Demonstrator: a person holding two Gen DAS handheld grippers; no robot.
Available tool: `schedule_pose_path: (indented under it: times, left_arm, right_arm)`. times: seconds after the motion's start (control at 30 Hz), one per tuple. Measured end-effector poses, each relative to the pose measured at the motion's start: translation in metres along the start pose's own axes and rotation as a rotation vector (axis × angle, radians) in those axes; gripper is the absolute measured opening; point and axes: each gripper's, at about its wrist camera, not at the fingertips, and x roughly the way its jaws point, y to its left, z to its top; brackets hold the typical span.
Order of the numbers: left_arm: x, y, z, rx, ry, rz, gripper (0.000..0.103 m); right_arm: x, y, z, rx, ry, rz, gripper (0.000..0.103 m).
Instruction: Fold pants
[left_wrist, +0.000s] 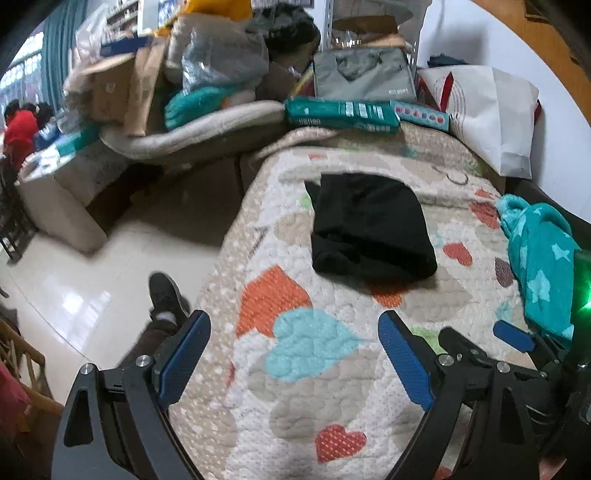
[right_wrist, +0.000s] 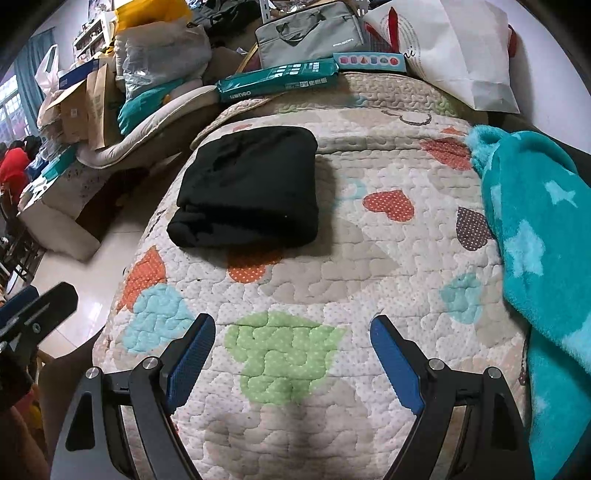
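The black pants (left_wrist: 371, 227) lie folded into a compact bundle on the heart-patterned quilt (left_wrist: 317, 398), toward its far left part. In the right wrist view the same black pants (right_wrist: 249, 192) rest flat on the quilt (right_wrist: 369, 258), their folded edge facing me. My left gripper (left_wrist: 295, 332) hangs open over the near quilt, well short of the pants, with nothing between its fingers. My right gripper (right_wrist: 293, 336) is open too, hovering above a green heart, empty. In the left wrist view the right gripper (left_wrist: 476, 350) shows at the lower right.
A teal star-print blanket (right_wrist: 535, 240) lies along the quilt's right side. Teal packages (right_wrist: 277, 79), a grey bag (right_wrist: 310, 31) and a white paper bag (right_wrist: 461, 48) crowd the far end. Left of the bed are tiled floor (left_wrist: 74, 277), a person's shoe (left_wrist: 166, 295) and piled boxes (left_wrist: 122, 88).
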Motion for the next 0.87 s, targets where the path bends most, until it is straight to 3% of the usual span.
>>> schedule_pose_path:
  times: [0.13,0.17,0.3,0.5,0.7,0.87]
  left_arm:
    - [-0.018,0.006,0.008,-0.043,-0.122,0.022,0.093]
    - [-0.021,0.008,0.012,-0.06,-0.143,0.036,0.099]
    - [-0.023,0.013,0.027,-0.073,-0.16,0.086,0.103]
    - [-0.004,0.019,0.021,-0.069,-0.066,0.085,0.103]
    - [0.036,0.022,0.003,-0.112,0.114,0.008,0.103]
    - [0.05,0.013,-0.002,-0.118,0.169,-0.052,0.103]
  right_arm:
    - [0.0,0.001,0.0,-0.003,-0.005,-0.004,0.09]
    - [-0.001,0.001,0.0,-0.002,-0.008,-0.003,0.09]
    - [-0.005,0.002,0.0,-0.005,-0.033,0.009,0.09]
    - [-0.01,0.015,0.001,-0.068,-0.068,0.015,0.09]
    - [-0.002,0.02,-0.001,-0.086,-0.046,0.015,0.091]
    - [0.005,0.013,0.0,-0.057,-0.017,0.009,0.091]
